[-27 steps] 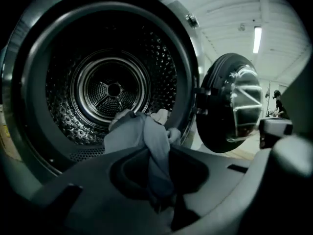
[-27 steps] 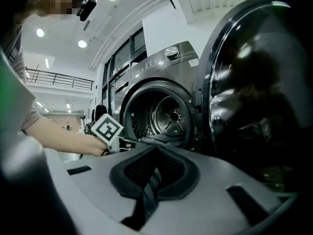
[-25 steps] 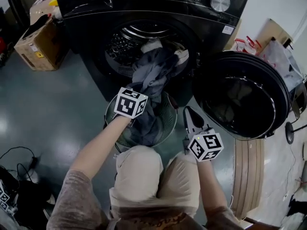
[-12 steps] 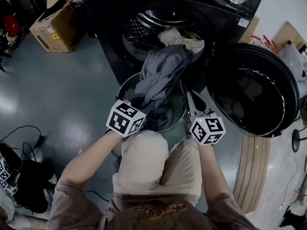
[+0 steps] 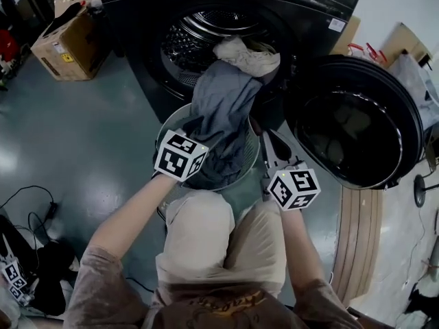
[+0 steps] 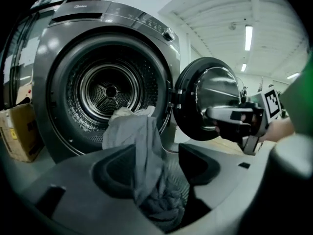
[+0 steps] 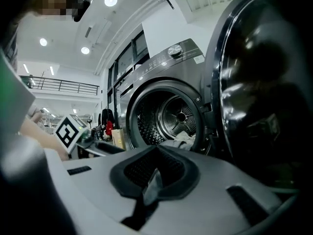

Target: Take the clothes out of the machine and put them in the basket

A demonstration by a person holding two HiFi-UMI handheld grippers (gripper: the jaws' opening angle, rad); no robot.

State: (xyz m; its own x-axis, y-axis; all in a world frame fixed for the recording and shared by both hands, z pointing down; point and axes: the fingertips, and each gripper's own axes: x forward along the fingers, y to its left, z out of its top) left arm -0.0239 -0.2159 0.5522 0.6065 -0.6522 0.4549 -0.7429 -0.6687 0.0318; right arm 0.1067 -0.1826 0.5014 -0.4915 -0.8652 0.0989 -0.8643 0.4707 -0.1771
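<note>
Two garments are seen at the mouth of the black front-loading washing machine (image 5: 130, 26). A long grey cloth garment (image 5: 223, 105) is draped from the drum's lip down into the round wire-mesh basket (image 5: 167, 120) on the floor just below. A crumpled cream garment (image 5: 245, 53) is lodged on the lip behind it.

The step in hand is judged to be the release of the grey garment over the basket. The jaws of the left gripper (image 6: 157, 154) have just been opening and are spread. The grey cloth is hung between them, laid against one pad but not squeezed.

The jaws of the right gripper (image 7: 155, 171) are pressed together beside the basket's right rim. A thin grey sliver (image 7: 154, 179) is shown at their tips; whether rim or cloth is pinched cannot be told.

Next, the cloth must be freed cleanly from the pad. Its upper end is probably then to be drawn off the lip so that the whole garment is dropped into the basket. After that, the cream garment is to be fetched.
</note>
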